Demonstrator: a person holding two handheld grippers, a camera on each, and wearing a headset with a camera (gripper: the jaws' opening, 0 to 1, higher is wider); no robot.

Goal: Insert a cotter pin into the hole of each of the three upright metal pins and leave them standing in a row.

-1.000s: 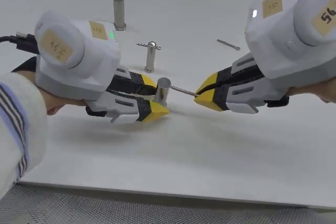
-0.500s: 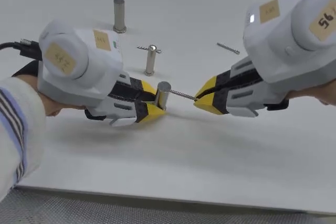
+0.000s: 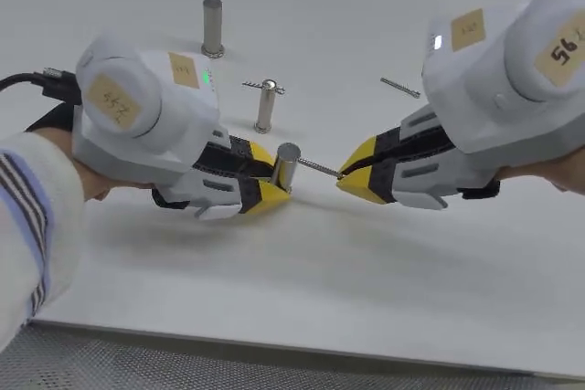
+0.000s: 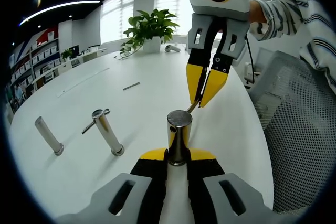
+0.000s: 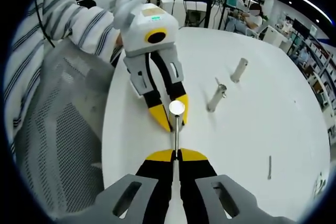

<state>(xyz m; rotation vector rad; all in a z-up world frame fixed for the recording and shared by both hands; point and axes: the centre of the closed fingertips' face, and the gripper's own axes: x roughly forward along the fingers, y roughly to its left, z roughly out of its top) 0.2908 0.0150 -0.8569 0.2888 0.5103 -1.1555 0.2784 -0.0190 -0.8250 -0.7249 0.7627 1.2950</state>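
Now my left gripper [image 3: 265,173] clamps the near metal pin [image 3: 287,160] steady (no wobbling), and beside that pin my right gripper [image 3: 350,173] pinches a cotter pin [image 3: 318,167], aimed at its hole.

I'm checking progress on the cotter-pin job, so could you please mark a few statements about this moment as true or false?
1. The left gripper is shut on the nearest metal pin. True.
2. The right gripper is open and empty. False: it is shut on the held cotter pin, which points at the nearest metal pin.
3. The middle metal pin carries the inserted cotter pin near its top. True.
4. The far metal pin lies on its side. False: it stands upright on the table, with no cotter pin showing in it.
5. A loose cotter pin lies on the table. True.
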